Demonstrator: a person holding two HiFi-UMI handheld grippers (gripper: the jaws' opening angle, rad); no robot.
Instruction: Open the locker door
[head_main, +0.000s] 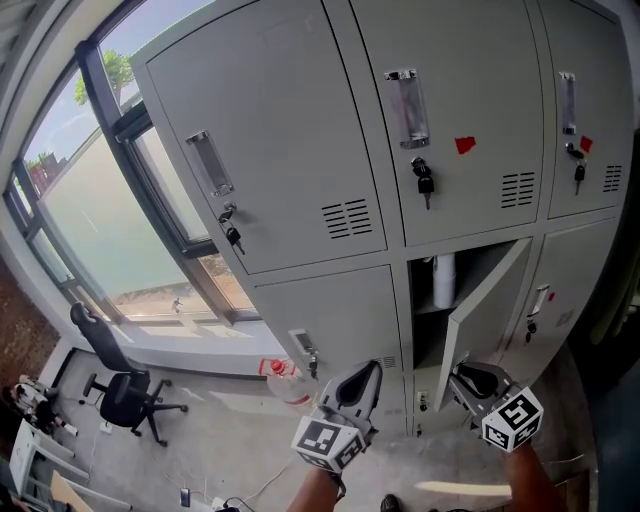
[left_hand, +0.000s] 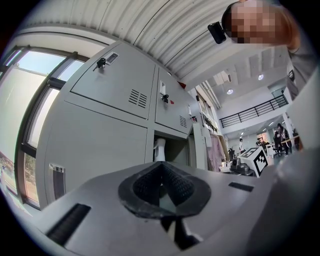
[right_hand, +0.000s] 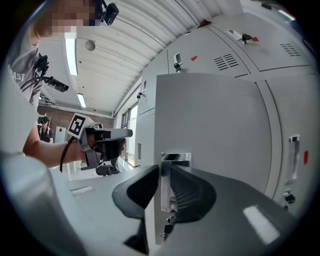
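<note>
In the bank of lockers, the lower middle locker door stands partly ajar. The right gripper pinches its handle; the left gripper hangs nearby, jaws pressed together, empty. Mid-pull, I'd say: next, swing the door wider along its hinge arc.

The ajar locker door hides most of its compartment; the white thing inside, perhaps a roll, is too small to name. At six o'clock both forearms are cut off; at three o'clock, the end lockers.
</note>
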